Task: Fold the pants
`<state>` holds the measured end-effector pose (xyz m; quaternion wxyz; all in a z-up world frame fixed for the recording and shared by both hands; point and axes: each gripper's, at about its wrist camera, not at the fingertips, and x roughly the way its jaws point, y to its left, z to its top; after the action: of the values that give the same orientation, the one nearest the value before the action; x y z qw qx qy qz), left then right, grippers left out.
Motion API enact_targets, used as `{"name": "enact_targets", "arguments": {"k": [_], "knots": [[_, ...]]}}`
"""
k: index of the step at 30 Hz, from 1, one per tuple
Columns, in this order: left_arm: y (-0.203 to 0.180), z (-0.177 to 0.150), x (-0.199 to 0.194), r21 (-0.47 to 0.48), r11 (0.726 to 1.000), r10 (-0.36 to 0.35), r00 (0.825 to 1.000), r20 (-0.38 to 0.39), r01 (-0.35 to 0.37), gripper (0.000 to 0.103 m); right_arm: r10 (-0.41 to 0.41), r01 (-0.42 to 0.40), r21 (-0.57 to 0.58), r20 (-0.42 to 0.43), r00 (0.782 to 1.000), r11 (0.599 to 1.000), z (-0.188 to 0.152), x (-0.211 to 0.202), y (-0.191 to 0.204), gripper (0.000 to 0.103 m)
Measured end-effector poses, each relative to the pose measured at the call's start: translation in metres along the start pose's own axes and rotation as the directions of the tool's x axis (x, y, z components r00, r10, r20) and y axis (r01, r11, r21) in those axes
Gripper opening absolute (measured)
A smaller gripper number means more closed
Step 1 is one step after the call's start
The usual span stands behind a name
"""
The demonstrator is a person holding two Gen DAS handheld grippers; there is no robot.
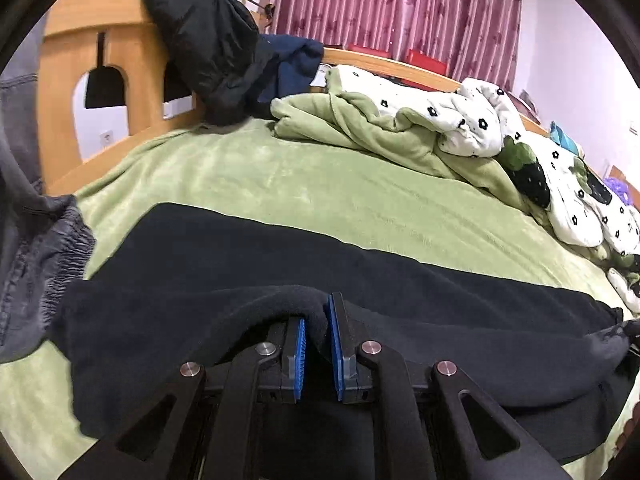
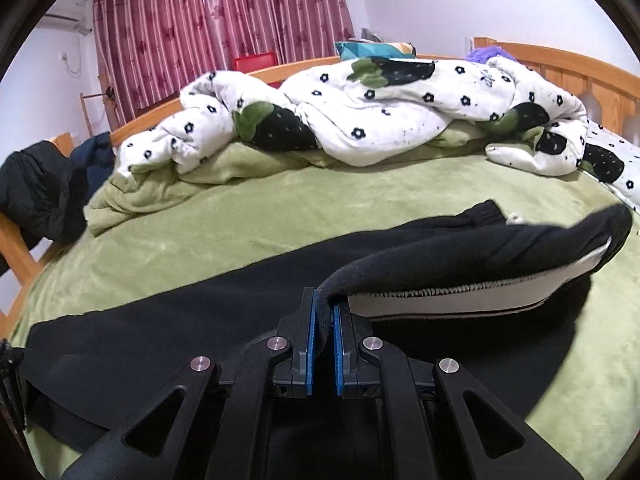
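Observation:
Black fleece pants (image 1: 280, 264) lie stretched across the green bed sheet (image 1: 280, 176). My left gripper (image 1: 317, 320) is shut on a raised fold of their near edge, the cloth pinched between the blue pads (image 1: 335, 340). In the right wrist view the same black pants (image 2: 180, 320) run left to right, and my right gripper (image 2: 324, 308) is shut on their lifted edge near the waist. The lifted part shows a white inner lining (image 2: 460, 300), and the waistband (image 2: 480, 210) lies beyond it.
A crumpled white flowered quilt (image 2: 360, 128) and a green blanket (image 1: 360, 128) pile along the far side of the bed. Dark jackets (image 1: 208, 52) hang over the wooden bed frame (image 1: 120, 40). Grey clothing (image 1: 32, 264) lies at the left edge. Red curtains (image 2: 200, 20) cover the back wall.

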<state>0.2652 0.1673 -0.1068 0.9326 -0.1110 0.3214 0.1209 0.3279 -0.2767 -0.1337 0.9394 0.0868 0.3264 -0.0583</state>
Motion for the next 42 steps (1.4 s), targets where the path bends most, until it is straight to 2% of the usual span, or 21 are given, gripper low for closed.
{"name": "enact_targets", "arguments": {"k": [2,5,7,8,9,11,14,16,17,20,22,25,28,30,33,36,39,42], "knots": [[-0.004,0.002,0.007,0.038,0.999,0.014,1.000,0.020,-0.015,0.011,-0.006,0.006,-0.005,-0.011,1.000,1.000,-0.003,0.012,0.003,0.007],[-0.009,0.004,0.015,0.043,0.999,0.024,1.000,0.016,-0.024,0.011,-0.023,0.023,0.004,-0.029,0.999,1.000,-0.007,0.026,0.002,0.008],[-0.011,-0.002,0.022,0.050,0.999,0.012,1.000,-0.025,-0.010,0.011,-0.011,0.014,0.027,-0.086,0.996,1.000,-0.012,0.035,-0.002,0.014],[-0.013,-0.007,0.026,0.058,0.998,0.000,0.998,-0.065,0.004,0.014,0.001,0.003,0.037,-0.114,0.993,0.999,-0.014,0.039,-0.005,0.024],[-0.014,-0.011,0.029,0.066,0.998,-0.003,0.995,-0.098,0.009,0.018,0.020,-0.014,0.047,-0.139,0.990,0.999,-0.016,0.042,-0.007,0.033],[-0.021,-0.020,0.031,0.080,0.997,0.017,0.985,-0.172,-0.003,0.043,0.046,-0.037,0.063,-0.146,0.988,0.997,-0.019,0.039,-0.010,0.036],[-0.030,-0.027,0.017,0.064,0.998,-0.011,0.982,-0.190,0.024,0.053,0.066,-0.064,0.016,-0.169,0.983,0.998,-0.027,0.022,-0.007,0.052],[-0.035,-0.033,0.000,0.037,0.998,-0.049,0.980,-0.195,0.058,0.066,0.062,-0.069,-0.040,-0.164,0.984,0.997,-0.037,0.003,-0.005,0.055],[-0.035,-0.037,-0.012,0.017,0.997,-0.073,0.979,-0.193,0.077,0.068,0.061,-0.071,-0.063,-0.156,0.986,0.995,-0.042,-0.006,-0.007,0.056],[-0.035,-0.049,-0.035,-0.029,0.993,-0.114,0.975,-0.191,0.111,0.072,0.058,-0.074,-0.116,-0.133,0.989,0.990,-0.057,-0.034,-0.008,0.060],[-0.035,-0.059,-0.047,-0.058,0.991,-0.134,0.970,-0.204,0.124,0.072,0.047,-0.062,-0.105,-0.135,0.990,0.993,-0.061,-0.045,-0.014,0.061],[-0.027,-0.079,-0.062,-0.107,0.984,-0.162,0.958,-0.235,0.140,0.072,0.074,-0.076,-0.006,-0.171,0.983,0.997,-0.067,-0.060,-0.036,0.061],[-0.018,-0.090,-0.066,-0.125,0.976,-0.208,0.938,-0.276,0.180,0.072,0.107,-0.095,0.070,-0.193,0.975,0.993,-0.076,-0.076,-0.057,0.061],[-0.012,-0.097,-0.059,-0.106,0.982,-0.182,0.931,-0.315,0.156,0.072,0.097,-0.080,0.089,-0.201,0.975,0.993,-0.080,-0.082,-0.070,0.061],[0.004,-0.104,-0.051,-0.168,0.977,-0.182,0.925,-0.334,0.132,0.071,0.094,-0.069,0.119,-0.218,0.971,0.990,-0.081,-0.078,-0.087,0.061],[0.026,-0.108,-0.039,-0.303,0.938,-0.272,0.901,-0.339,0.170,0.071,0.099,-0.056,0.174,-0.249,0.963,0.983,-0.082,-0.064,-0.102,0.061],[0.036,-0.107,-0.027,-0.371,0.911,-0.306,0.898,-0.316,0.180,0.071,0.145,-0.068,0.259,-0.293,0.945,0.964,-0.087,-0.041,-0.111,0.061],[0.038,-0.106,-0.015,-0.394,0.900,-0.314,0.902,-0.295,0.185,0.071,0.181,-0.079,0.305,-0.323,0.929,0.949,-0.089,-0.018,-0.111,0.062]]}}
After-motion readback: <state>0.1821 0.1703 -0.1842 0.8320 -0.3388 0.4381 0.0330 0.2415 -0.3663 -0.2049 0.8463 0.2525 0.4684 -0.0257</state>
